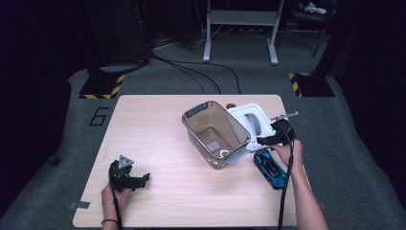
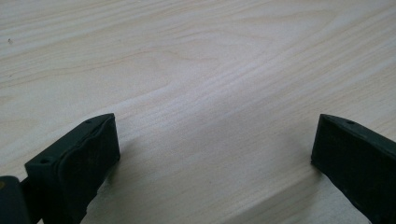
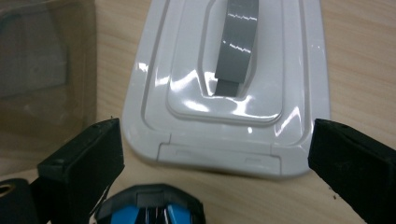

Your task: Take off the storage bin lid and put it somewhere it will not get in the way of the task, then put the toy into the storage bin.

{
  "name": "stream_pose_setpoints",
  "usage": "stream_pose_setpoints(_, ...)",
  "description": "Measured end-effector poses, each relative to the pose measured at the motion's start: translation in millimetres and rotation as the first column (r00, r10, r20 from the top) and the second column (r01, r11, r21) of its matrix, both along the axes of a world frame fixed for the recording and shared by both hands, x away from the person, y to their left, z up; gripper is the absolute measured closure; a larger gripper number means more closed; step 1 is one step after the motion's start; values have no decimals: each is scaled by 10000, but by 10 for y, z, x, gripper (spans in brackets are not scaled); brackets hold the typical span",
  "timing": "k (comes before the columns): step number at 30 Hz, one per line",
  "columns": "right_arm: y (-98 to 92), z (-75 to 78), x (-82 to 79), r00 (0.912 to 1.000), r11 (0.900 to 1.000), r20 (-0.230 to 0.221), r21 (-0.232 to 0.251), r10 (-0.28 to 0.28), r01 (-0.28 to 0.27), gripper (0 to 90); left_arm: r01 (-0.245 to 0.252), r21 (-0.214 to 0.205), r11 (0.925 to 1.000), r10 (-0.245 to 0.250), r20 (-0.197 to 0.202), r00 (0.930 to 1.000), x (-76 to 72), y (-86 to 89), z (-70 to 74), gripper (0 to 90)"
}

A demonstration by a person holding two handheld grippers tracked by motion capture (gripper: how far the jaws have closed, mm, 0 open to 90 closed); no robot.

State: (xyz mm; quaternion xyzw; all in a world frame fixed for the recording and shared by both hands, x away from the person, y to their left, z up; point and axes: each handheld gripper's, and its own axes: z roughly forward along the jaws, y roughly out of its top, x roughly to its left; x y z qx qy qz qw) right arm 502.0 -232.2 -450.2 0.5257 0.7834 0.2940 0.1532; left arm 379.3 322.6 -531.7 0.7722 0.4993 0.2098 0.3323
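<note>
A clear brownish storage bin [image 1: 216, 134] stood open near the middle of the high view, tilted across the wooden table [image 1: 158, 120], and nothing could be made out inside it beyond what looked like a label on its floor. Its white lid [image 1: 249, 120], with a grey handle, lay flat on the table just right of the bin. A blue toy car [image 1: 270, 167] sat on the table below the lid, at the right of the frame, outside the bin and close to the table's right edge.

The right gripper [image 1: 266, 140] hovered between car and lid with its jaws spread wide and nothing between them; in the right gripper view the car's nose [image 3: 152, 205] showed at the bottom edge and the lid's near edge [image 3: 219, 161] lay just beyond it.

The left gripper [image 1: 144, 178] rested at the lower left of the high view, jaws wide apart over bare wood, with open tabletop stretching all around it
</note>
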Motion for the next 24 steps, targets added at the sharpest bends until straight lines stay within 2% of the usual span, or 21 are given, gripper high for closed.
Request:
stream_pose_setpoints(1, -17, 20, -82, 9998, 9998, -50, -14, 193, -193, 17, 0, -2, 10000, 0, 1, 10000, 0, 0, 0, 9)
stream_pose_setpoints(6, 1, 36, -221, 9982, 9982, -143, -132, 575, -577, 0, -2, 4, 10000, 2, -12, 10000, 0, -1, 1, 9)
stream_pose_setpoints(7, 31, 21, -281, 9971, 9973, -333, -237, 687, -695, 0, -10, 2, 10000, 10, -8, 10000, 0, -1, 1, 9)
stream_pose_setpoints(12, 158, -86, -400, 9918, 9914, -586, -588, 1135, -1169, 0, -26, -17, 10000, 26, 1, 10000, 0, -3, 0, 9)
stream_pose_setpoints(20, 243, -235, -381, 9894, 9881, -940, -966, 1110, -1201, 11, -26, -15, 10000, 26, 18, 10000, -1, -3, -1, 10)
stream_pose_setpoints(24, 251, -297, -349, 9887, 9893, -1102, -936, 1017, -1122, 71, -47, -1, 10000, 47, 40, 10000, -3, -5, -1, 10)
